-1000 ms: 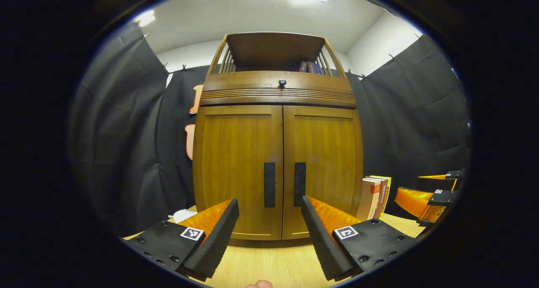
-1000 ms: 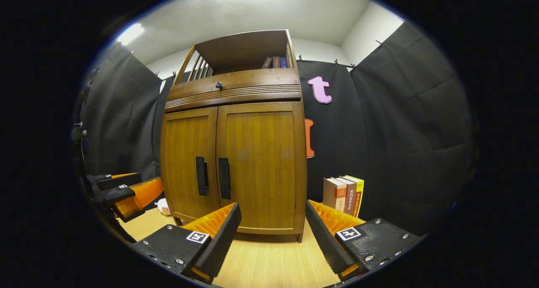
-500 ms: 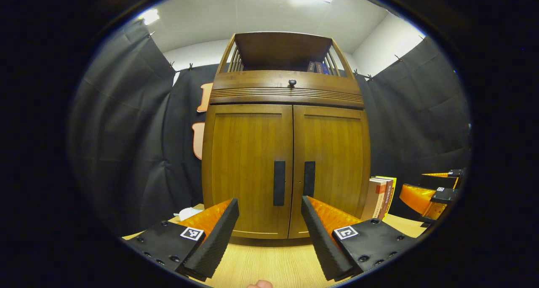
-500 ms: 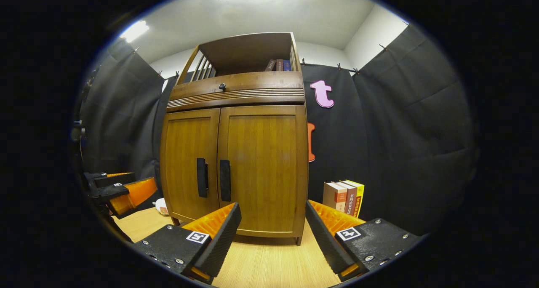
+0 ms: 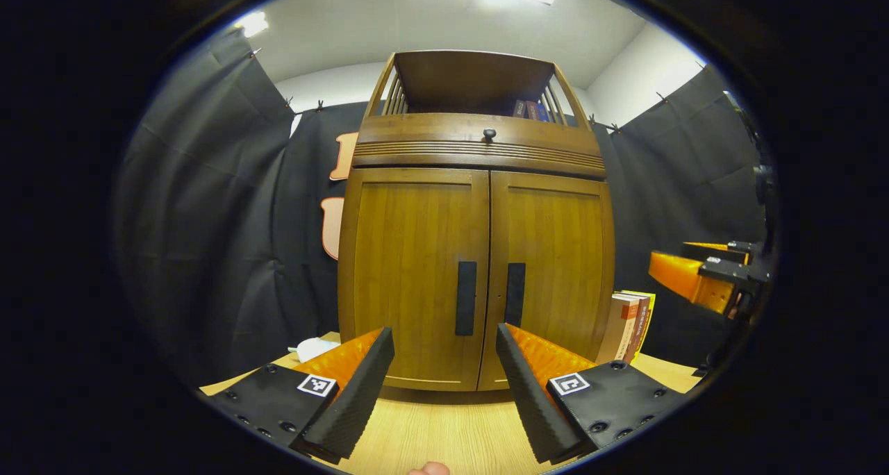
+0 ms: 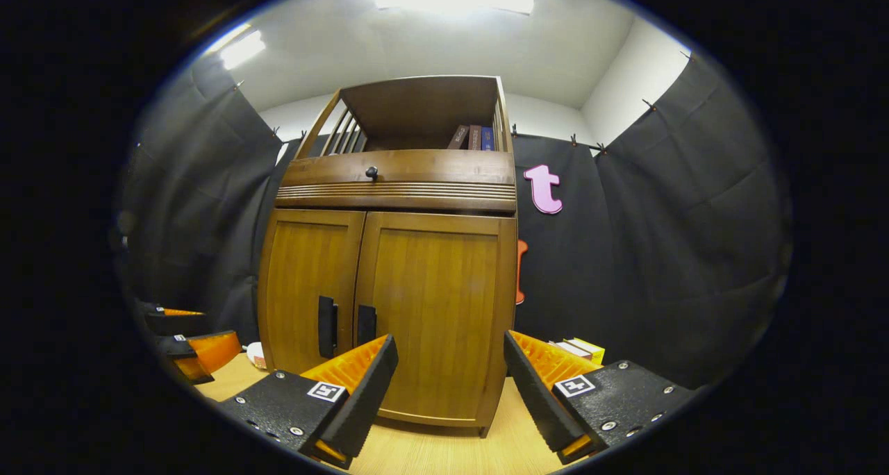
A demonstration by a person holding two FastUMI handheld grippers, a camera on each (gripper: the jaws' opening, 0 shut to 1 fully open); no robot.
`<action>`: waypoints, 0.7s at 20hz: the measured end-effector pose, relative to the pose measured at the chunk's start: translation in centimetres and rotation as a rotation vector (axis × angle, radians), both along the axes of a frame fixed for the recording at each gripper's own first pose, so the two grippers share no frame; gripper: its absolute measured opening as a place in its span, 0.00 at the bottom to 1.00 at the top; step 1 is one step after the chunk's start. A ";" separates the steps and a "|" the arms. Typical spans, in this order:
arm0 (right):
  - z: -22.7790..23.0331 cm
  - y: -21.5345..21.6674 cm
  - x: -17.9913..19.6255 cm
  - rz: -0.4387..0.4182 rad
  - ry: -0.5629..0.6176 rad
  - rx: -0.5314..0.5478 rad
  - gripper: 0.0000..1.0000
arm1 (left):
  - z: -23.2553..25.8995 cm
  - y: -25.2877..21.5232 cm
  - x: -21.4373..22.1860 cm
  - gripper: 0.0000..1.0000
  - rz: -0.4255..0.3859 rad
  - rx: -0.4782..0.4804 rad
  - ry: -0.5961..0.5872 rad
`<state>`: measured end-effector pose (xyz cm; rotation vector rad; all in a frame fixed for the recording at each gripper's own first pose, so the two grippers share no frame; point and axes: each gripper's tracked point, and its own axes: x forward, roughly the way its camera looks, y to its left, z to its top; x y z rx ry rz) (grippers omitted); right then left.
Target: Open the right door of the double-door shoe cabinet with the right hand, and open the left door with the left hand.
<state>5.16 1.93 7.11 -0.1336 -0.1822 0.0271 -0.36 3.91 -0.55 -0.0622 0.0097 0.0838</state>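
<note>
A: How does the left gripper (image 5: 444, 385) sit?

B: Level, low over the wooden table (image 5: 444, 440), its 2 fingers spread wide with nothing between them. It faces the shoe cabinet (image 5: 479, 253) square on, aimed at the seam between the doors.

A: And the right gripper (image 6: 450, 392)?

B: Also spread wide and holding nothing, tilted upward and off to the cabinet's right, so it looks across the right door (image 6: 434, 315) at an angle. From the left gripper view it hangs in the air at the far right (image 5: 694, 280), above the table and well apart from the cabinet.

A: Where is the cabinet, and how does it stand?

B: Upright on the table against the black cloth, taller than wide. Both the left door (image 5: 413, 273) and the right are flat and closed. The 2 dark handles (image 5: 465, 298) run vertically, just either side of the centre seam.

A: Anything beside it?

B: Upright books (image 5: 628, 326) just right of it, and a small white object (image 5: 312, 348) on the table to its left.
</note>
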 end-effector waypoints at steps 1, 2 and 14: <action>0.0 0.2 0.9 0.002 0.006 0.005 0.94 | 0.0 0.1 0.0 0.94 0.007 0.000 0.001; 0.0 0.3 1.7 0.003 0.016 0.018 0.94 | 0.0 0.3 -0.1 0.96 0.013 -0.002 0.000; 2.1 5.2 12.2 0.134 0.061 0.077 0.94 | -0.4 1.9 -1.2 0.96 0.059 -0.014 0.021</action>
